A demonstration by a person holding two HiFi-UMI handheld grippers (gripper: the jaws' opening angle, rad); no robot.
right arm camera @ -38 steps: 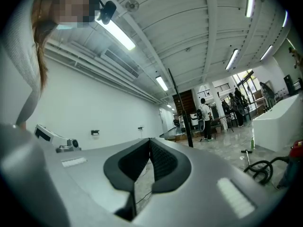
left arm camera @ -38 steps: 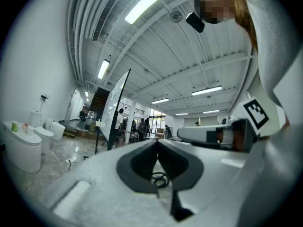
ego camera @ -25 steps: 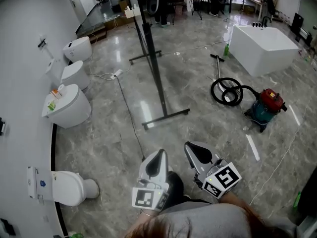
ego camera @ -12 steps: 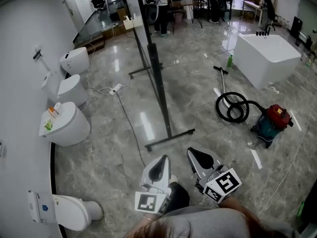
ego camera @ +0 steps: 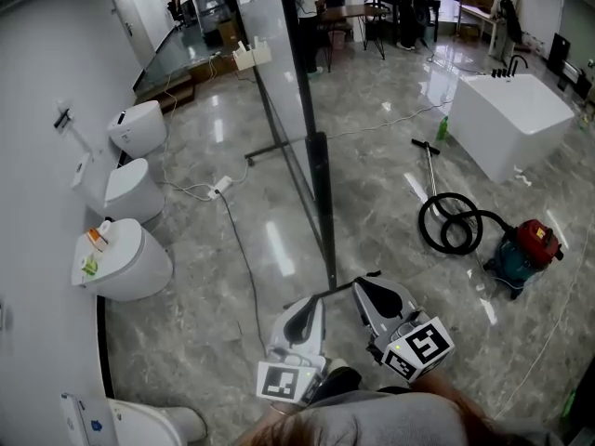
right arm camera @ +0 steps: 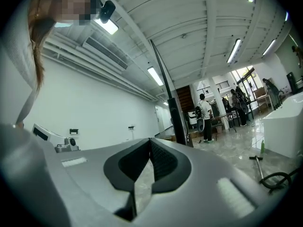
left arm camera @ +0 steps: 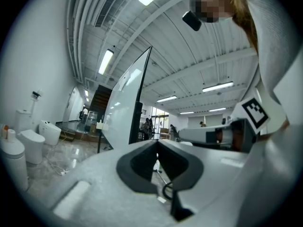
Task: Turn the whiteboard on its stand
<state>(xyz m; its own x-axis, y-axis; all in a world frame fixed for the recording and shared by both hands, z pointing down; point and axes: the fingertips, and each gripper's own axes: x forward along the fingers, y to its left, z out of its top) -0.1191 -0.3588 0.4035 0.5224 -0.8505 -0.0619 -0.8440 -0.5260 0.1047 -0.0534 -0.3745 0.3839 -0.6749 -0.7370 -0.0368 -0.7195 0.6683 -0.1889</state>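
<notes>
While near whiteboard (ego camera: 284, 72), 2 closed grippers (ego camera: 299, 316) (ego camera: 372, 292).

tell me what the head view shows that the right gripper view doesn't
Head view only: the toilets along the left wall and the red vacuum canister. Right gripper view only: the ceiling lights overhead. Both: the whiteboard seen nearly edge-on, the white bathtub and the black vacuum hose on the floor.

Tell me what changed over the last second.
The person carried the left hand-held gripper and right hand-held gripper forward; the whiteboard now stands just ahead, its stand foot at their tips. Nothing was grasped or released. Both remain shut, empty, side by side.
</notes>
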